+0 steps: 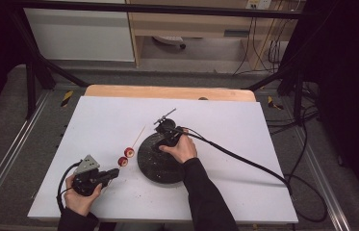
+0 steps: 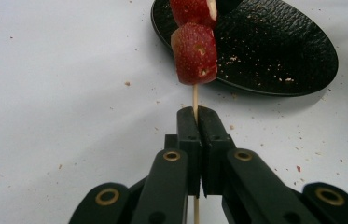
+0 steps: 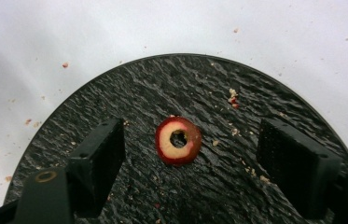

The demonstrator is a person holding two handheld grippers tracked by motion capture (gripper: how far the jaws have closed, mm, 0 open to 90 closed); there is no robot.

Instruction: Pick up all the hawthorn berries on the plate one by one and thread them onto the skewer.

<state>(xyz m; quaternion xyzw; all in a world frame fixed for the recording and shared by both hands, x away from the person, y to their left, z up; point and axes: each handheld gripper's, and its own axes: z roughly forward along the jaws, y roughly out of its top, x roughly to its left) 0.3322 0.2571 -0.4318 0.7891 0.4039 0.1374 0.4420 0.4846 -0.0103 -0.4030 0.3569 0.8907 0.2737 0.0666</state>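
The left hand-held gripper point(image 2: 195, 122) is clenched on a thin wooden stick point(image 2: 195, 98). Two red fruit pieces point(image 1: 126, 157) already sit on the stick, just left of the black plate point(image 3: 265, 98). The right hand-held gripper point(image 3: 188, 154) hangs over the plate with its jaws wide apart, one on each side of a red fruit slice point(image 3: 178, 140) with a hole. It looks ready to pick it up. Next it should come down, pinch the slice softly, and carry it to the stick's far tip on the white tabletop point(image 1: 95, 120).

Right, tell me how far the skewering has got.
Done: two red fruit pieces sit on the skewer, which the left gripper clamps. In hand: the right gripper hangs open around a cored slice on the black plate. Left: grasping and threading it.
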